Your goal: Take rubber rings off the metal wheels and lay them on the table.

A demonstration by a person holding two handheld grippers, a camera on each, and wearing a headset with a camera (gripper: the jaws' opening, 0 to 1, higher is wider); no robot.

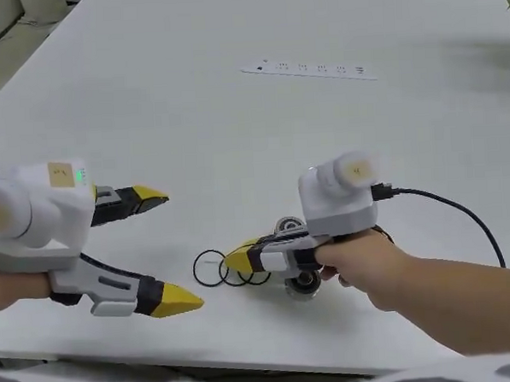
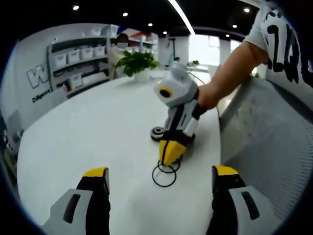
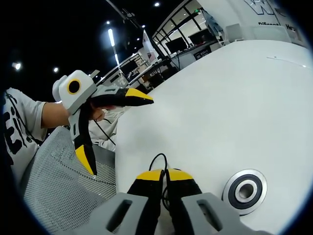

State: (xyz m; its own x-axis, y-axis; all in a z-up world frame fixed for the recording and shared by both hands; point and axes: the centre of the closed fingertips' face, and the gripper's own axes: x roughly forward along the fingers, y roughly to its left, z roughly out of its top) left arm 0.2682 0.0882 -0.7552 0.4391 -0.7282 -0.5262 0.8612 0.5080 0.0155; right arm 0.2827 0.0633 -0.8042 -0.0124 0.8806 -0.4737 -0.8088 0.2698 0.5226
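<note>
Several black rubber rings [image 1: 209, 269] lie overlapping on the white table [image 1: 235, 141]. My right gripper [image 1: 235, 260] rests low over them, shut, and a black ring [image 3: 159, 160] loops out from between its closed yellow tips [image 3: 164, 175]. Beside its jaws lies one metal wheel [image 3: 245, 190], with another behind them [image 1: 288, 226] and one under the hand [image 1: 303, 283]. My left gripper [image 1: 166, 249] hovers open to the left of the rings, holding nothing. In its own view a ring [image 2: 164, 176] lies between its jaws, in front of the right gripper [image 2: 171, 152] and a wheel [image 2: 157, 132].
A white power strip [image 1: 308, 69] lies far back on the table. A black cable [image 1: 461, 211] trails right from the right gripper. The table's near edge [image 1: 247, 362] is close below the rings. A mesh chair [image 2: 274, 147] stands by the table.
</note>
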